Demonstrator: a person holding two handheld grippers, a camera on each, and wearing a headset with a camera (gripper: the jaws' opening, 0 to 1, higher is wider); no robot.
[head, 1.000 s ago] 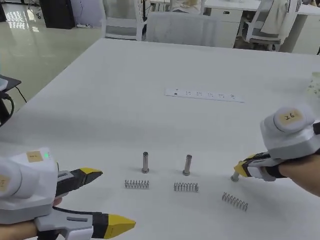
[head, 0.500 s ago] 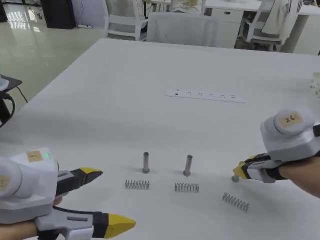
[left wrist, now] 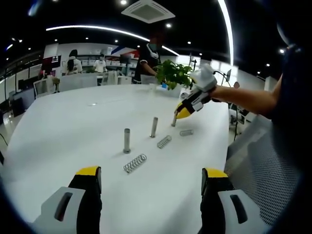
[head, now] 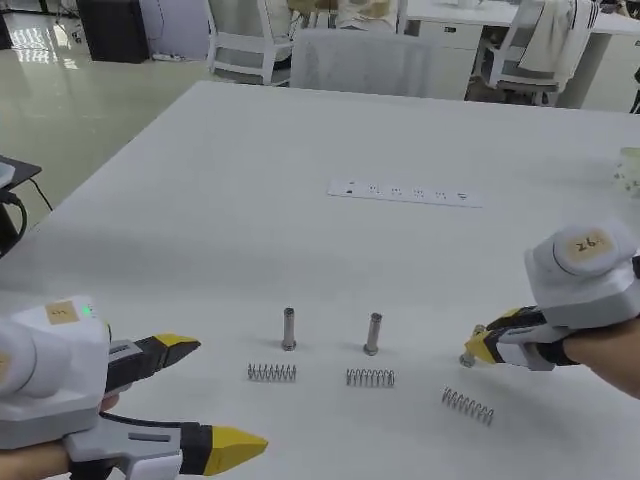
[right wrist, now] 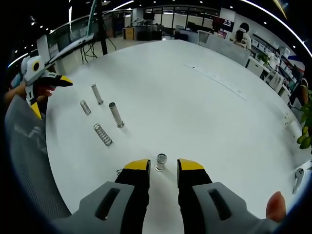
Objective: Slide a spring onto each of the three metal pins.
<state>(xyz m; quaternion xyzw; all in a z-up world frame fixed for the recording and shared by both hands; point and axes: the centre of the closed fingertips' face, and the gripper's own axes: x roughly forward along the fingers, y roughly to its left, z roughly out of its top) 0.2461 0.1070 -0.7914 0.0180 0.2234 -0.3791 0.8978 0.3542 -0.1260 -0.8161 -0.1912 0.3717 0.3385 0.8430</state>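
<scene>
- The left gripper (head: 207, 395) sits in the lower left of the head view. Its yellow-tipped jaws are wide apart and hold nothing.
- The right gripper (right wrist: 163, 166) has its jaws parted by a narrow gap. In the right gripper view the third pin (right wrist: 161, 161) stands upright at the mouth of that gap, with neither jaw visibly pressing on it.
- In the head view, the first pin (head: 288, 328) and second pin (head: 373, 333) stand upright on the white counter (head: 250, 180), a little below frame centre. They are apart from each other and both bare.
- The third pin is at the right of that row, at the right gripper's tips.
- The first spring (head: 271, 372) lies flat just below the first pin, and the second spring (head: 370, 377) just below the second pin.
- The third spring (head: 468, 405) lies at a slant at lower right, below the right gripper.
- No spring is on a pin.
- A white power strip (head: 405, 193) lies across the counter above centre, well apart from the pins.
</scene>
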